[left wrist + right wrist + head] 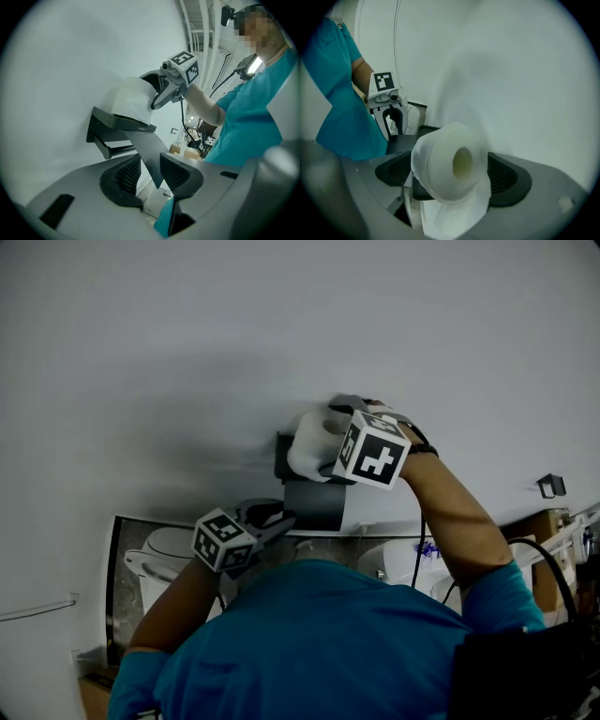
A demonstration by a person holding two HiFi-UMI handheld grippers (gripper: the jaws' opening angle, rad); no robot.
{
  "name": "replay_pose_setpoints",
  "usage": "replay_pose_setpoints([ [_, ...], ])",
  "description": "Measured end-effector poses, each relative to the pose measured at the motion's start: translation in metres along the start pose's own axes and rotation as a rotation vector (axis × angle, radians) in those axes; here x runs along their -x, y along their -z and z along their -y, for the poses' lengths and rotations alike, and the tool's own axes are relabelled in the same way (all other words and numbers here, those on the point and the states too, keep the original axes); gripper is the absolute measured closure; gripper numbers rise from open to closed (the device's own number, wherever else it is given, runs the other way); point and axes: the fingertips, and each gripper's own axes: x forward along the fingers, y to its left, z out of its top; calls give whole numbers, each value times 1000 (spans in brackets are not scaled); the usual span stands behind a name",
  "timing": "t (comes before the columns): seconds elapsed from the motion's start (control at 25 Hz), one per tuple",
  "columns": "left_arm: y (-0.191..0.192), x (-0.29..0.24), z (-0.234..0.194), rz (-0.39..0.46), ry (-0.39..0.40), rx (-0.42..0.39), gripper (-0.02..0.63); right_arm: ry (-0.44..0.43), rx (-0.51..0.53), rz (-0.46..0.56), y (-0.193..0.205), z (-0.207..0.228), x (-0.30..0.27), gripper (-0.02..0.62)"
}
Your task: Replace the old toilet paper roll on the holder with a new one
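Observation:
A white toilet roll [307, 448] with a loose sheet hanging from it sits between the pads of my right gripper [328, 439], which is shut on it. The roll [450, 164] hangs close to the wall, just above the black holder's shelf [119, 122]. Under the shelf the holder's rod [119, 150] is bare. The holder's dark flap [147, 150] slants down from the shelf's front edge. Its lower corner pokes between the open jaws of my left gripper [150, 176] and lies against one pad. In the head view my left gripper [279, 519] is below and left of the holder.
A white toilet [164, 554] stands below the holder at the left, and another white fixture [394, 563] stands to its right. A small black hook [551, 486] sits on the wall at the right, with cardboard boxes [553, 526] below it. A black cable runs along the right arm.

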Motion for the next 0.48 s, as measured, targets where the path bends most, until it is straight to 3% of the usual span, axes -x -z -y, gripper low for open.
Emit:
replay_pose_setpoints([
  [0.28,0,0,1,-5,-10,1,476,35,-31,82,-3,0,16,110],
  [0.48,1,1,1,-10,-16,1,476,67,-151,226,-1,5,36,112],
])
